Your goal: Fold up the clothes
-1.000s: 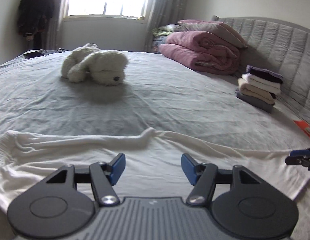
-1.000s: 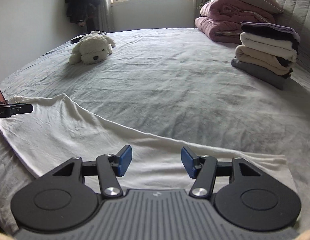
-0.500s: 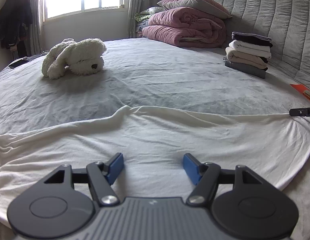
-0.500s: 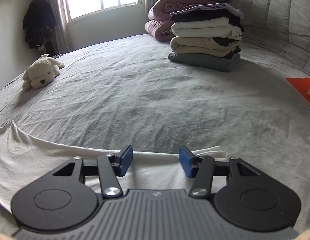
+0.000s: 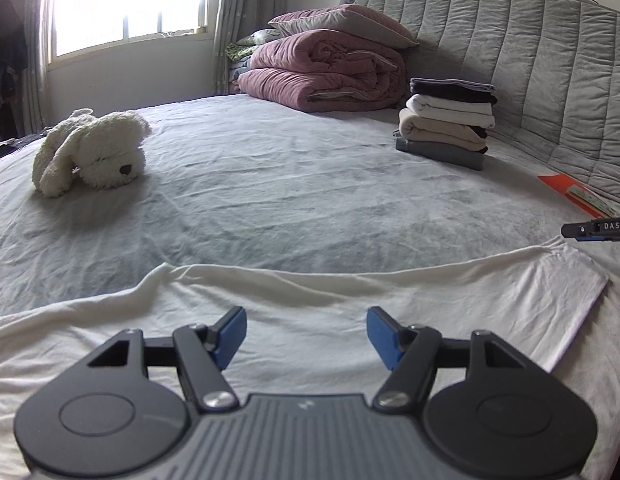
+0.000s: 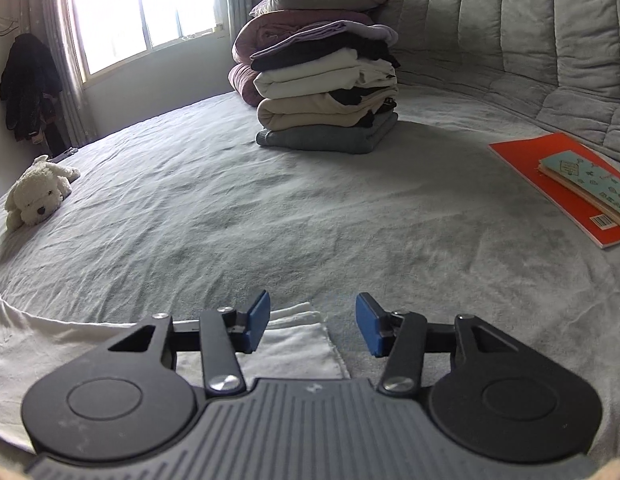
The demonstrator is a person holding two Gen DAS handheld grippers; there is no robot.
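Left wrist view: the left gripper [image 5: 305, 330] hovers with fingers apart and empty over the white garment [image 5: 350, 300], which lies spread flat along the bed [image 5: 310, 200], likely laid out for folding. The stack of folded clothes [image 5: 446, 124] sits near the headboard.

Right wrist view: the right gripper [image 6: 313, 322], fingers apart, straddles the garment's layered corner [image 6: 297, 340], seemingly lined up to pinch it.
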